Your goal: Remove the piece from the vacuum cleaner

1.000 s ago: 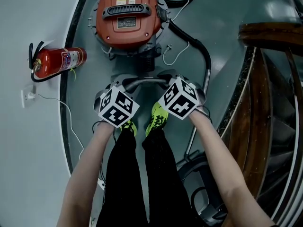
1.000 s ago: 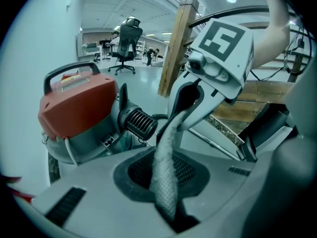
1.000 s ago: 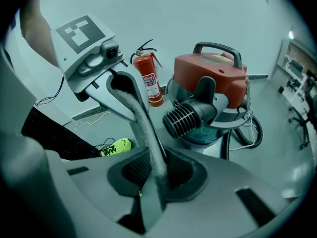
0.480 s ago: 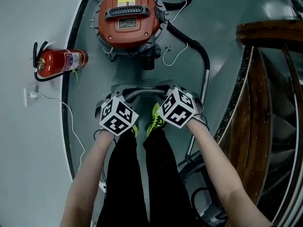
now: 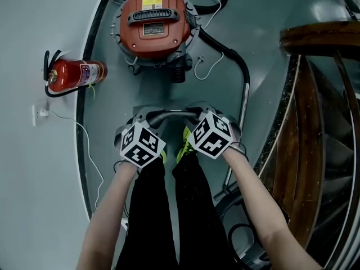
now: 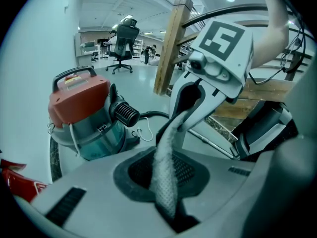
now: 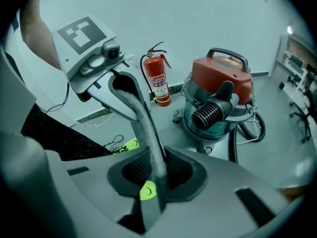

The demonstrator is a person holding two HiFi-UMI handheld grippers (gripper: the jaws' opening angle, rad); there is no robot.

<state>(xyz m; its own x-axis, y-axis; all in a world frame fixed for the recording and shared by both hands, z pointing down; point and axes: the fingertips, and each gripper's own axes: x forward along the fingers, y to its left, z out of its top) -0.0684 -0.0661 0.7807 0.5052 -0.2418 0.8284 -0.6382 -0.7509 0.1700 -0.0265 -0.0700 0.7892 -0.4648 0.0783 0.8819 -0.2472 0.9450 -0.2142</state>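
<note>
The round vacuum cleaner with a red top and a clear grey body [image 5: 154, 24] stands on the grey floor [image 5: 264, 16], well apart from the person. The curved grey tube piece [image 5: 171, 115] is in the air above the yellow shoes [image 5: 183, 145]. It seems fully free of the machine, though its ends are covered. The left gripper [image 6: 166, 182] is clamped on one end and the right gripper [image 7: 154, 180] on the other. I judge the removal itself done. The next move calls for carrying the piece with both hands together and laying it down.
</note>
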